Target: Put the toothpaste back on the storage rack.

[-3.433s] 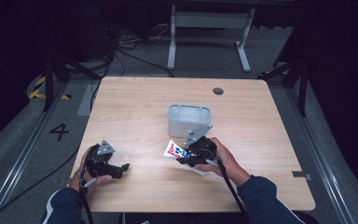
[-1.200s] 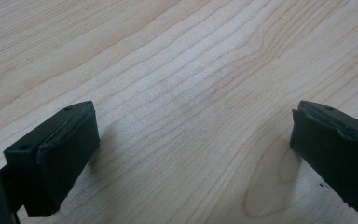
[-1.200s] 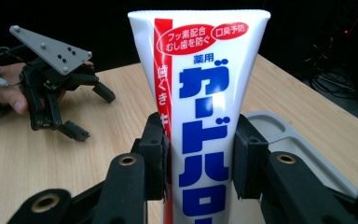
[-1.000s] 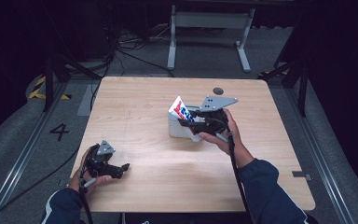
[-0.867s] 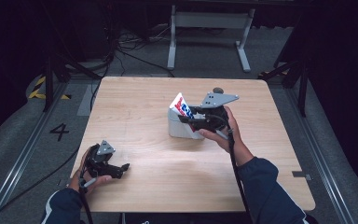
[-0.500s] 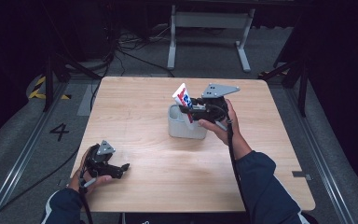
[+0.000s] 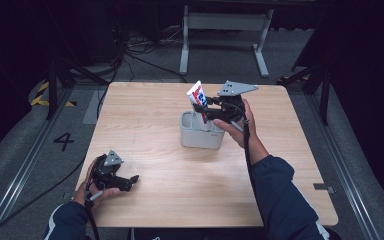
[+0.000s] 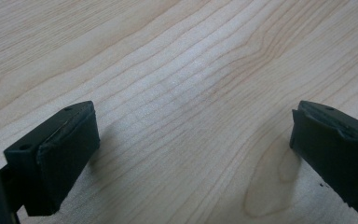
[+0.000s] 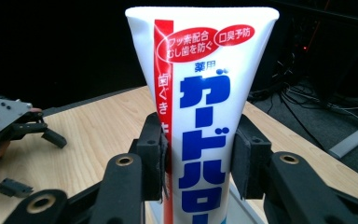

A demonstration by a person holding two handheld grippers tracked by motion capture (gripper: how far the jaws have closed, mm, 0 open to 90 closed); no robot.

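Holding a white toothpaste tube (image 9: 200,116) upright, our right gripper (image 7: 207,107) has its jaws clamped on the tube's two sides, right above the grey holder (image 7: 200,134) near the middle of the wooden table (image 7: 290,165). We see the tube's lower end dipping into the holder's open top; what else sits inside we cannot tell. Our left gripper (image 8: 191,154) rests low on the table near its front left corner, jaws spread wide apart over bare wood.

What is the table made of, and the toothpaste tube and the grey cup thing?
Table: looks like pale wood or wood-look laminate, with grain lines and a knot in the left gripper view. Toothpaste tube: probably glossy soft plastic, printed and flat-crimped on top. Grey holder: likely matte plastic, though hard to tell.
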